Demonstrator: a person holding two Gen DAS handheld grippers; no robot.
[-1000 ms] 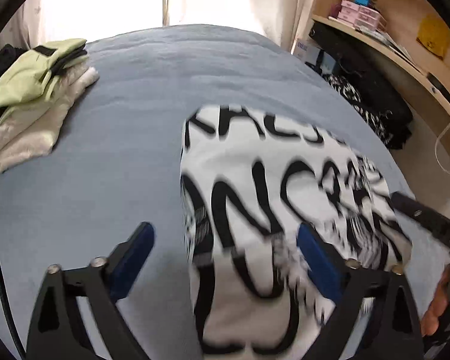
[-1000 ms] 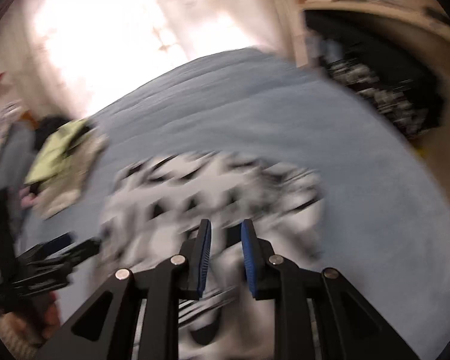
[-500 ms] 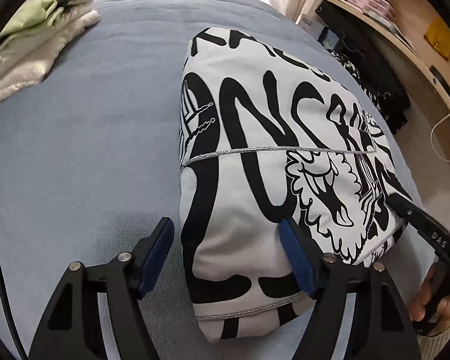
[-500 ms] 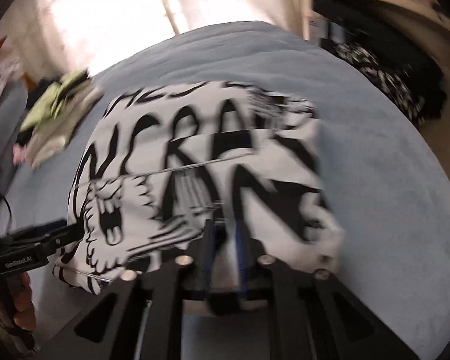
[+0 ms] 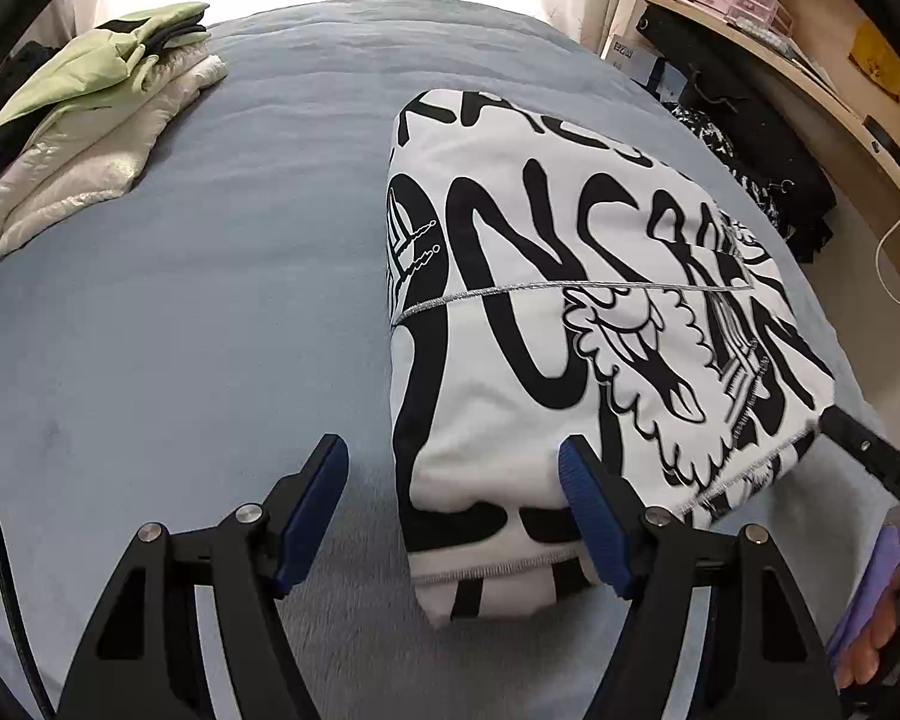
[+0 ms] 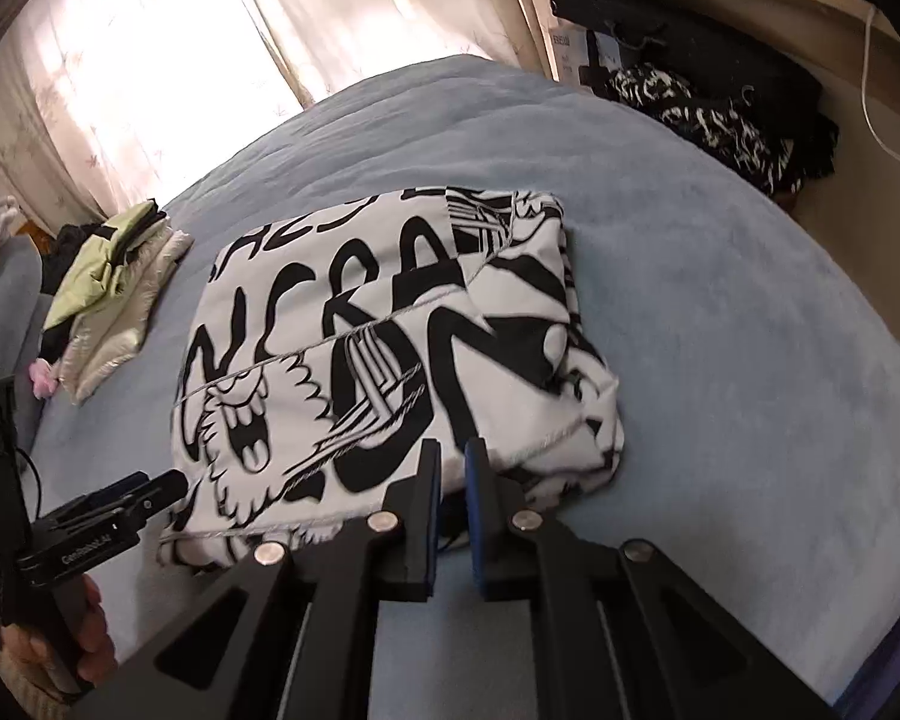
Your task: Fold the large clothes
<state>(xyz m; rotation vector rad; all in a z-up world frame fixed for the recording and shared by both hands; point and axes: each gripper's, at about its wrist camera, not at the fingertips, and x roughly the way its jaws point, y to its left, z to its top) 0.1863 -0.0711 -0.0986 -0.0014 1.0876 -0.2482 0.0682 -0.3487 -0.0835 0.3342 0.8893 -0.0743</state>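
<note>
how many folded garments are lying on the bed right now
3 visible: the black-and-white printed garment in front of the grippers, and a green jacket stacked on a cream one at the far-left edge. More may be hidden.

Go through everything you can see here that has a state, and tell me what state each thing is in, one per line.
Black-and-white printed garment: folded into a flat rectangle on the blue bed cover.
Green and cream clothes: folded, stacked at the bed's far corner.
Left gripper: jaws open, straddling the garment's near corner.
Right gripper: jaws nearly shut and opening slightly, at the garment's near edge.
Curtains: drawn, backlit.
</note>
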